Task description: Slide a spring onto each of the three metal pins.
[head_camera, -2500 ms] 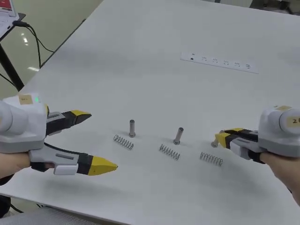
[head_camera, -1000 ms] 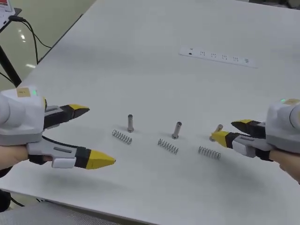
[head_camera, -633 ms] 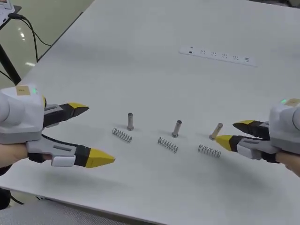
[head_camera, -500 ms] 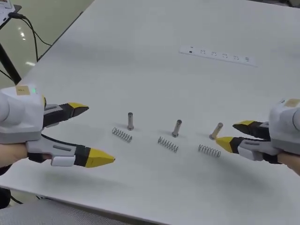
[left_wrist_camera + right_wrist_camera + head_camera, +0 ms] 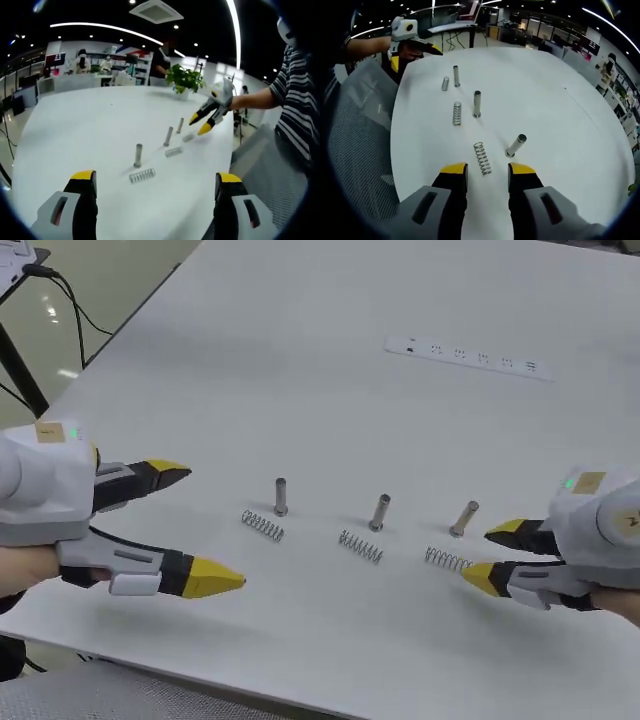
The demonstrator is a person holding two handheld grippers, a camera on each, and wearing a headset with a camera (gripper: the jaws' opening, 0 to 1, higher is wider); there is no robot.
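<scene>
Right claw (image 5: 490, 553) is spread, holding nothing — the nearest spring (image 5: 482, 158) lies flat on the table (image 5: 350, 390) dead ahead of it, lengthwise along the jaws (leaning pin (image 5: 515, 145) just beside it). Left claw (image 5: 197, 527) gapes wide, well apart.

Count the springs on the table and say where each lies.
3. The left spring lies by the left pin, the middle spring by the middle pin, the right spring by the leaning right pin, just ahead of the right gripper. None looks hidden.
</scene>
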